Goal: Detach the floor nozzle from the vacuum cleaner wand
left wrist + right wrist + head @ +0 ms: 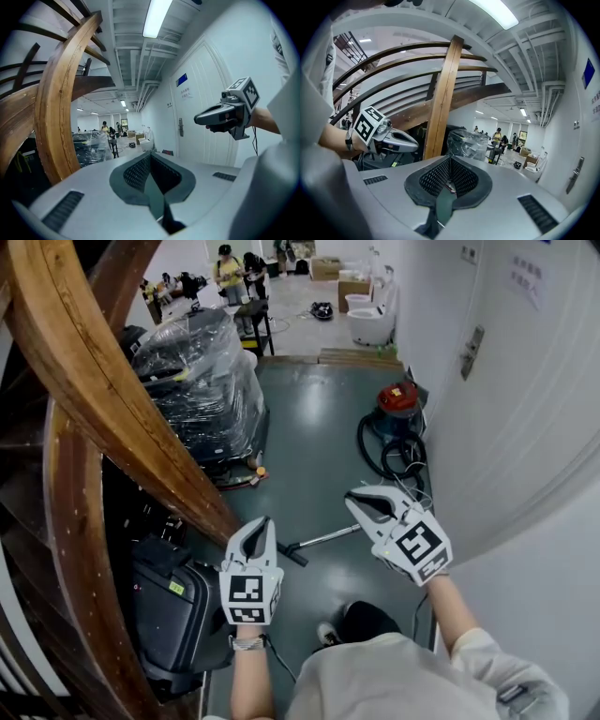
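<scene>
The red vacuum cleaner (399,397) stands on the floor by the right wall, its black hose (392,454) coiled in front of it. Its metal wand (330,537) lies on the floor and ends in the small black floor nozzle (292,554). My left gripper (259,525) hovers shut and empty just left of the nozzle. My right gripper (362,500) is shut and empty above the wand's far end. In the left gripper view, the left gripper (150,157) points level down the room, with the right gripper (220,117) beside it. The right gripper (450,160) view shows the left gripper (396,139).
A curved wooden stair beam (112,399) crosses the left side. A plastic-wrapped pallet (202,381) stands behind it, and a black case (173,610) lies near my left arm. A white door and wall (525,409) close the right. People and toilets (370,322) are far back.
</scene>
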Demonstrator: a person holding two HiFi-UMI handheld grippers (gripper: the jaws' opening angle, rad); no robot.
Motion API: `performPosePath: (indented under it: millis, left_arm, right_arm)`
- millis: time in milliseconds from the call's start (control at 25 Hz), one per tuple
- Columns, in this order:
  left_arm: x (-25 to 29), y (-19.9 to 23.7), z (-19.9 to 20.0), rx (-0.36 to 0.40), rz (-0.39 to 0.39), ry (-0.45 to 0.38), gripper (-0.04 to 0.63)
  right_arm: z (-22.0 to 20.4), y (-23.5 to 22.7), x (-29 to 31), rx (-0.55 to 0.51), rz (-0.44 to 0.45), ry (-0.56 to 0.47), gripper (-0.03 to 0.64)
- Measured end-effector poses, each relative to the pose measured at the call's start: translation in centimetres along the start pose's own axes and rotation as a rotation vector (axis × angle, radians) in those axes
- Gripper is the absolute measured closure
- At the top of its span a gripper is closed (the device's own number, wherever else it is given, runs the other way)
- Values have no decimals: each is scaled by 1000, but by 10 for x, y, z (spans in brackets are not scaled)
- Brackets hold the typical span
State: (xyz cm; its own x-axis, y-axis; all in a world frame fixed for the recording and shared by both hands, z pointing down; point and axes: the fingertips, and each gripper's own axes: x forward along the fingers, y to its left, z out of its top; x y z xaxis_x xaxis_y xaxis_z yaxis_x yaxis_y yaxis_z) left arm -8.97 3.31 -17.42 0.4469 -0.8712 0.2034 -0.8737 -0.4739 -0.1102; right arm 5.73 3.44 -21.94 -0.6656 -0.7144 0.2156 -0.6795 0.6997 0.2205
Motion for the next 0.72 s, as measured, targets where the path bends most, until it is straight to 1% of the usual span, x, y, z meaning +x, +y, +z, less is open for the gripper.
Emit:
performPosePath:
  millis: [240, 320, 400, 520, 600, 720]
  left_arm:
    - [13, 10, -19, -4, -6, 28, 595]
    - [21, 16, -20, 10, -4, 31, 595]
    - [28, 20, -17, 32, -6, 23, 595]
    - [40, 30, -9, 49, 29, 20, 595]
    - [47, 36, -4, 48, 57, 17, 595]
    - [59, 42, -1, 32, 60, -3, 595]
  right_arm:
    - [-13, -3, 23, 22, 8, 14, 588]
    - [-18, -9, 32, 25, 8, 20, 588]
    - [-20, -14, 42, 13, 27, 24, 588]
    - [-22, -20, 55, -31, 71, 46, 588]
    - [-23, -30, 62, -45, 65, 56, 588]
    - [-23, -44, 69, -30, 50, 40, 588]
